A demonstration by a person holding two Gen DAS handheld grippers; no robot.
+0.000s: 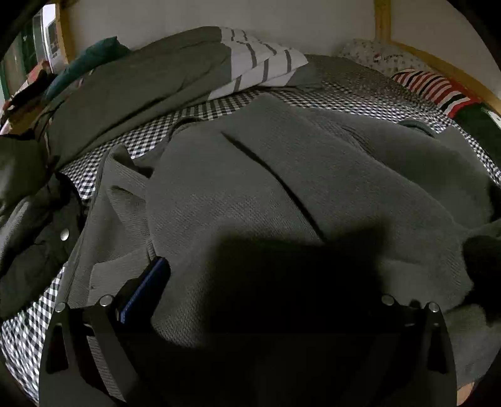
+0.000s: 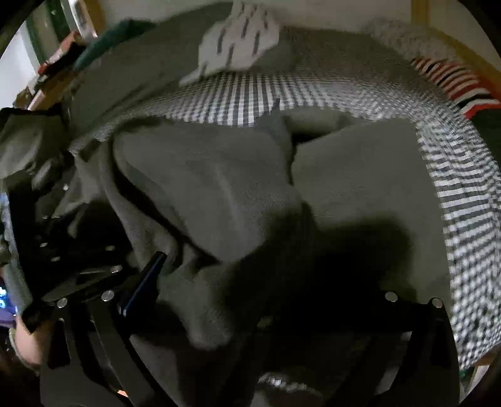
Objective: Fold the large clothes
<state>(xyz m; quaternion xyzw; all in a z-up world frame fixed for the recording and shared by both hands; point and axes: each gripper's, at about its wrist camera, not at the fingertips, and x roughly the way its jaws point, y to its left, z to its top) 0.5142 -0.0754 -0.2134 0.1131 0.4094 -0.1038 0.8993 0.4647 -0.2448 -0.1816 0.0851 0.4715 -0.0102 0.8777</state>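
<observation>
A large grey knit garment point(image 1: 250, 175) lies spread over the black-and-white checked bed sheet point(image 1: 200, 109), with a long crease running across it. My left gripper point(image 1: 266, 272) hangs just above its near part with the jaws wide apart. The blue-padded left finger point(image 1: 147, 288) shows and the other is lost in shadow. In the blurred right wrist view the same garment point(image 2: 219, 188) is bunched and folded over itself. My right gripper point(image 2: 260, 266) is open over the bunch, its blue-padded finger point(image 2: 144, 281) standing far out. The left gripper's black body point(image 2: 62, 250) is beside it.
An olive jacket point(image 1: 125, 94) with snap buttons lies along the left. A grey-striped white cloth point(image 1: 260, 65), a red-striped garment point(image 1: 435, 87) and a teal cloth point(image 1: 90, 59) sit at the back near the wooden bed frame point(image 1: 382, 28). A hand point(image 2: 25, 341) shows at lower left.
</observation>
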